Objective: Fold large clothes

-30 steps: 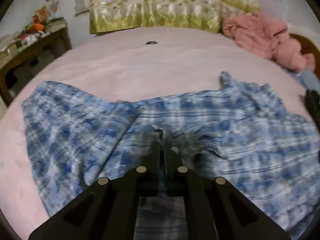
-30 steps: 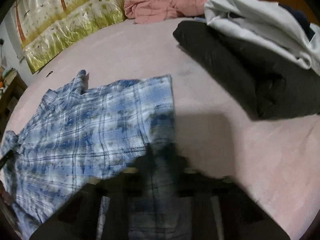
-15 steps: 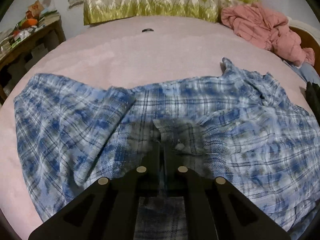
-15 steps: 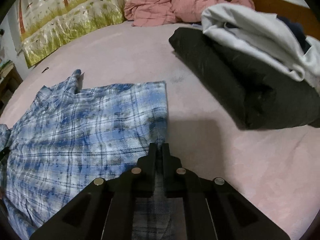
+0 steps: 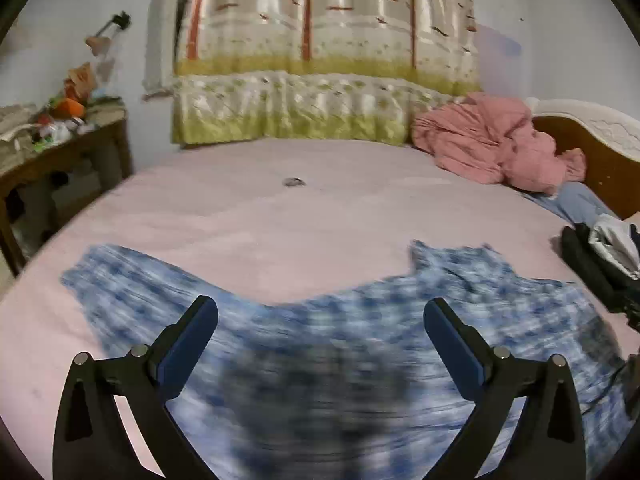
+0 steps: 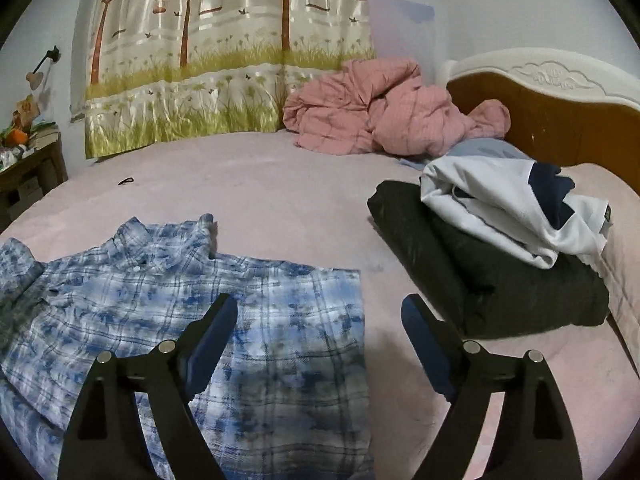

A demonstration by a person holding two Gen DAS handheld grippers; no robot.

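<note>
The blue checked shirt (image 6: 168, 320) lies spread flat on the pink bed (image 6: 280, 184), collar toward the curtain, its right side edge straight — laid out, I judge, so the next fold has clean lines. Both tools have just been opening and nothing sits between their fingers: the left tool (image 5: 320, 320) gapes wide above the blurred cloth, the right tool (image 6: 318, 316) straddles the shirt's right edge. To the right a dark folded pile (image 6: 500, 280) under a white garment (image 6: 500, 196) stands near, limiting room there — bare bed beyond the collar is open.
</note>
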